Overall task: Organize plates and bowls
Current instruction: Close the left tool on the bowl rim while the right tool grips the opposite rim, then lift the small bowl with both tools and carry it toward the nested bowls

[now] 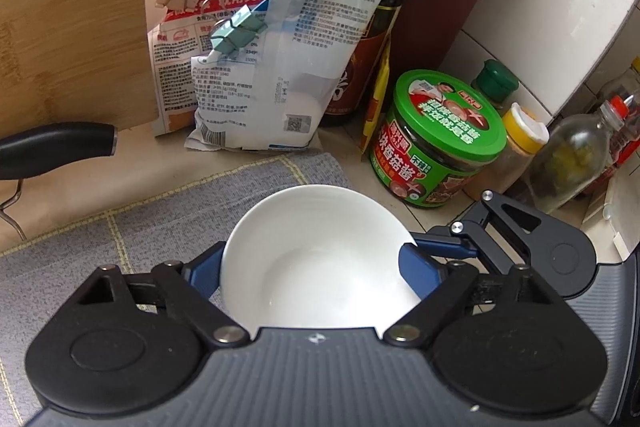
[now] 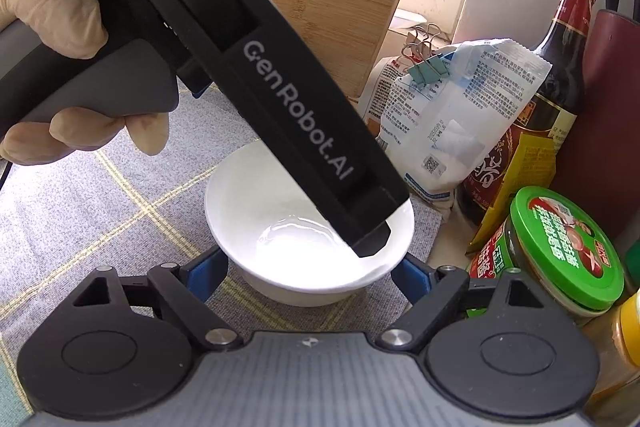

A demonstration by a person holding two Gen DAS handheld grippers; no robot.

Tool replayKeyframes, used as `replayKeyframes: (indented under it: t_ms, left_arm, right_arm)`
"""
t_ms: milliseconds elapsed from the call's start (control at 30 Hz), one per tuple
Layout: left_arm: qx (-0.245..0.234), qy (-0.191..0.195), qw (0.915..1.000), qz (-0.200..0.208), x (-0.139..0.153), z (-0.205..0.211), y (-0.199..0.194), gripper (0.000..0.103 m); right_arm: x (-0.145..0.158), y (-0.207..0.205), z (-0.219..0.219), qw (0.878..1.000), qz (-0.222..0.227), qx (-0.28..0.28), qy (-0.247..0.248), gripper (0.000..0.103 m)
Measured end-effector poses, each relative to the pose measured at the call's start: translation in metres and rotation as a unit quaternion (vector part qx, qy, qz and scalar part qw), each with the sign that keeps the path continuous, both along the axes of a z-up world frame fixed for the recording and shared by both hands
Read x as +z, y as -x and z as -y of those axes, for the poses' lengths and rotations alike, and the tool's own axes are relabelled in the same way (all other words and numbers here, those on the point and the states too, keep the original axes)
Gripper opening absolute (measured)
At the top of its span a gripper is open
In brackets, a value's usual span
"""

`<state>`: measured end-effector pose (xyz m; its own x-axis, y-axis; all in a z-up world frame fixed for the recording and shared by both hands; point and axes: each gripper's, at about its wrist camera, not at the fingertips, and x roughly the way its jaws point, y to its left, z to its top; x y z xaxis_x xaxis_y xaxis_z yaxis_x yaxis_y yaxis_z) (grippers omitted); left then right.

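Left gripper (image 1: pixel 312 269) jaws clamp bowl (image 1: pixel 316 259); gloved hand (image 2: pixel 52 23) right-view only.

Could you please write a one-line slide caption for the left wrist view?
Left tool straddles a white bowl on a grey checked cloth, near a green-lidded sauce jar.

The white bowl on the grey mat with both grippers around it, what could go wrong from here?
1. Both the left gripper and the right gripper flank the same white bowl, so an uneven pull could tip it.
2. The left gripper's body reaches over the bowl, crowding the right gripper.
3. The green-lidded jar and bottles stand close by; a sideways swing could knock them.
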<state>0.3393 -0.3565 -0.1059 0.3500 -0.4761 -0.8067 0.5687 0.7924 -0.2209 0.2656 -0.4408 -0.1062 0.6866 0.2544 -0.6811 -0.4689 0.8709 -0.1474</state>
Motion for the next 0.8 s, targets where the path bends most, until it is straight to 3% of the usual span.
replayKeyframes:
  t_ms: [800]
  left_arm:
    - [-0.004, 0.012, 0.9999, 0.005, 0.026, -0.017, 0.026, 0.089]
  right_arm:
    - [0.028, 0.018, -0.011, 1.000, -0.023, 0.012, 0.004, 0.091]
